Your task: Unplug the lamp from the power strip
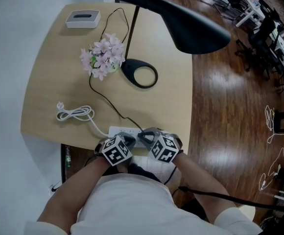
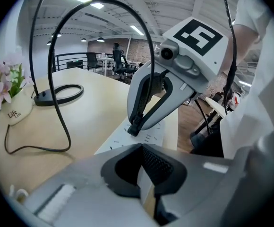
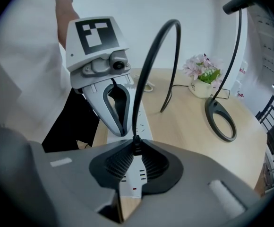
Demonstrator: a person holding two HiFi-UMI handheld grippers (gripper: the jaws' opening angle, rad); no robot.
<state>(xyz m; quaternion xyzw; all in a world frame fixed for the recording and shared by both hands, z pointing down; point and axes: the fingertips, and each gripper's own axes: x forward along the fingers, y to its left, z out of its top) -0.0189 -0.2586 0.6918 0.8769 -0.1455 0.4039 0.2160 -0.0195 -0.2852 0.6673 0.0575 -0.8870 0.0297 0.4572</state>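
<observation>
Power strip point(image 1: 115, 130) mostly under left claw point(image 1: 130, 140), right claw point(image 1: 142, 136); plug point(image 3: 136, 144) seemingly half-buried.

We note a light wood table point(image 1: 49, 82) with rounded corners, standing on a dark wood floor point(image 1: 220, 106). A white box point(image 1: 82, 18) lies at the far left corner. A flower pot point(image 1: 103, 57) with pink blossoms stands just beside the ring-shaped lamp base point(image 1: 140, 74). The black lamp cord point(image 1: 100, 94) runs across the top to the white power strip point(image 1: 120, 131) at the near edge, ending at the lamp plug point(image 2: 133, 128). A loosely coiled white cable point(image 1: 75, 113) lies left of the strip.
</observation>
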